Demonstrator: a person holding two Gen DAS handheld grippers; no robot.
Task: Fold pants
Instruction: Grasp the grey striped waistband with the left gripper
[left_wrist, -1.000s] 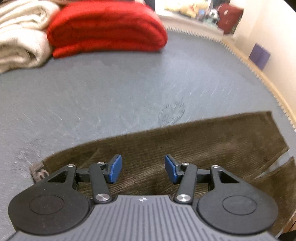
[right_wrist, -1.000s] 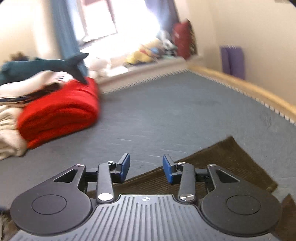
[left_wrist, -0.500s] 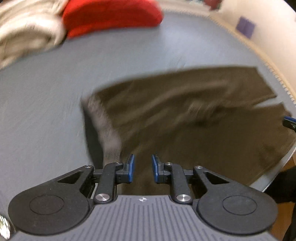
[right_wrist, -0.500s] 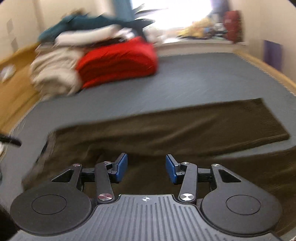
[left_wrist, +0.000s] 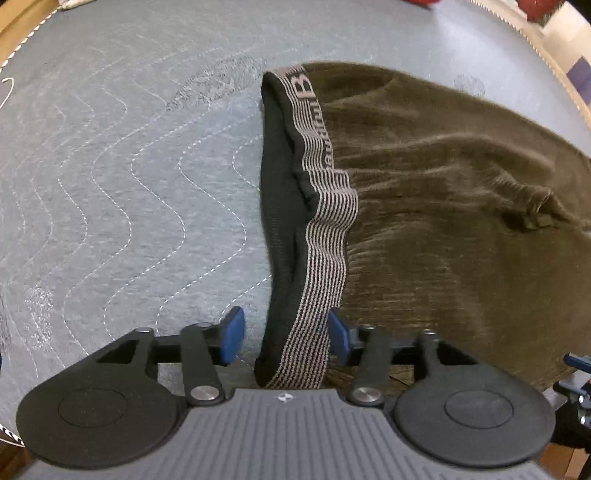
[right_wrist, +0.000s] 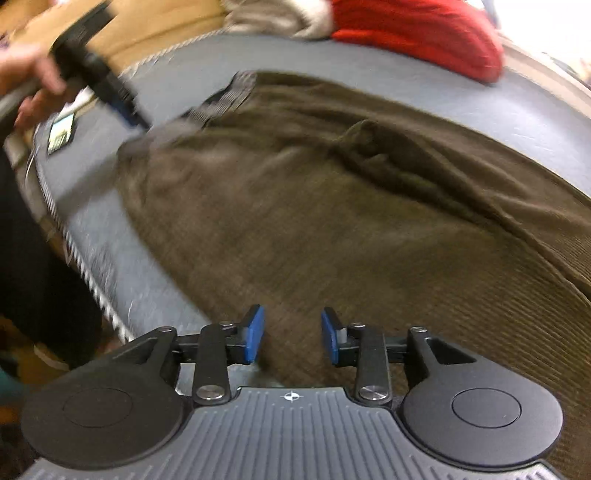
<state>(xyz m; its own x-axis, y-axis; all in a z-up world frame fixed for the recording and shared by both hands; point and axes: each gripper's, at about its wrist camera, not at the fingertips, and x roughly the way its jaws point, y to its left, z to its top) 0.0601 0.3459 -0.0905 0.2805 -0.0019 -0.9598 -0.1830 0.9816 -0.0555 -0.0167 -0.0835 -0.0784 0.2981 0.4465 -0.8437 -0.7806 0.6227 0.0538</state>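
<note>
Both grippers' jaws gape wide, left gripper (left_wrist: 286, 339) straddling pants (left_wrist: 443, 206) waistband (left_wrist: 317, 229).

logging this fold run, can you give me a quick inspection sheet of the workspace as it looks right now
surface: grey quilted mat with wavy stitching.
job's things: brown pants spread flat and unfolded; striped waistband runs between the open fingers of the left gripper.
clutter: red blanket at the far edge of the mat, beige fabric beside it; small card near the mat's corner.
grippers: left gripper open, straddling the waistband's near end; right gripper open, over the pants fabric, gripping nothing.
cables: nothing seen.
surroundings: wooden floor beyond the mat; the person's hand holds the left gripper, blurred.
</note>
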